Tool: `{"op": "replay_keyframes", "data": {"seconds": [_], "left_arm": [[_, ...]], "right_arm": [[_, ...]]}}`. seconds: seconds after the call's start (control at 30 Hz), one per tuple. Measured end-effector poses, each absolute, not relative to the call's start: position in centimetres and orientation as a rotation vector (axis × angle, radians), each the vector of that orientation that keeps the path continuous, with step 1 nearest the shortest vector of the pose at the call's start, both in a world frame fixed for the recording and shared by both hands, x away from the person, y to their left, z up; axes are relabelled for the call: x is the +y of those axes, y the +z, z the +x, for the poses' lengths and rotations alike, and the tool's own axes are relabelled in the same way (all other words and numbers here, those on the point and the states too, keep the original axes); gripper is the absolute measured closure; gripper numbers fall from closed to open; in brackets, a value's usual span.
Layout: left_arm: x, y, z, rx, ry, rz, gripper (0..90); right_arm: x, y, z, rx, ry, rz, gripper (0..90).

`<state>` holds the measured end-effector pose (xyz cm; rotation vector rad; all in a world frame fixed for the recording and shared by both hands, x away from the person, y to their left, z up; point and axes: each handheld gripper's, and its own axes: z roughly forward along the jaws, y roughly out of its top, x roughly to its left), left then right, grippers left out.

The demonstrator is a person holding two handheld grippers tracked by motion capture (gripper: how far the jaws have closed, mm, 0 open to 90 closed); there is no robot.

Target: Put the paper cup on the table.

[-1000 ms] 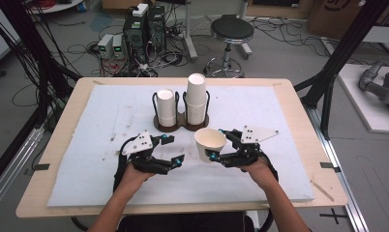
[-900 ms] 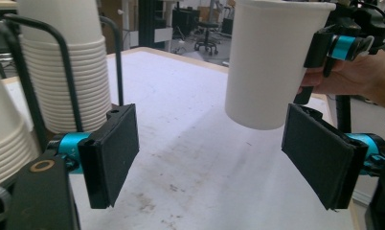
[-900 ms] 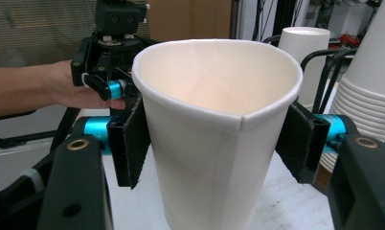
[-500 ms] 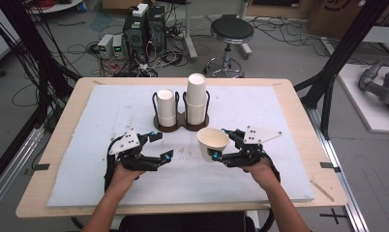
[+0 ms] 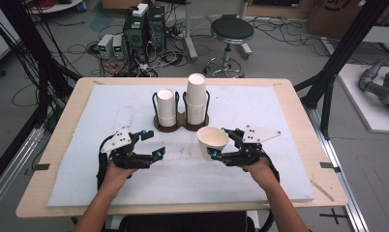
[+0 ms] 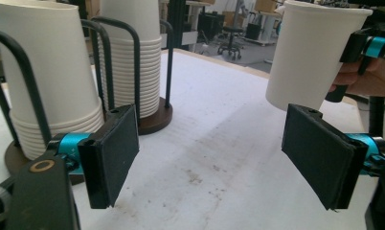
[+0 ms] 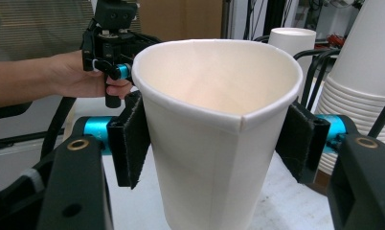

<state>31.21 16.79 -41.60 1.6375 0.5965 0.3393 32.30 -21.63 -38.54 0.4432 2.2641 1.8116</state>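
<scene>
Paper cup (image 7: 214, 139), squeezed out of round by the right gripper (image 5: 220, 145), could buckle or slip; the left gripper (image 5: 151, 143) gapes empty nearby.

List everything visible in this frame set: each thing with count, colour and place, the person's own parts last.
paper cup: one, white, held upright above the mat, squeezed between the right gripper's jaws.
cup stacks: two, white, upside down in the holder, the right one taller.
cup holder: one, dark base with black wire loops, at the middle of the mat.
mat: one, white, stained, covering most of the table.
table: one, light wood.
stool: one, black, on the floor beyond the table.
computer cases: two, black, on the floor beyond the table.
left gripper: one, black with blue parts, jaws open and empty, over the mat.
right gripper: one, black with blue parts, clamped on the paper cup.
</scene>
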Motion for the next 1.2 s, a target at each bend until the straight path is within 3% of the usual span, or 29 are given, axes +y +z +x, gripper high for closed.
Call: {"op": "replay_keyframes", "data": {"seconds": [1.2], "left_arm": [[18.4,-42.4,31.2,0.649,0.357,1.594,20.4]], "right_arm": [[-25.6,-37.5,37.8,1.955,1.637,0.799,35.6]]}}
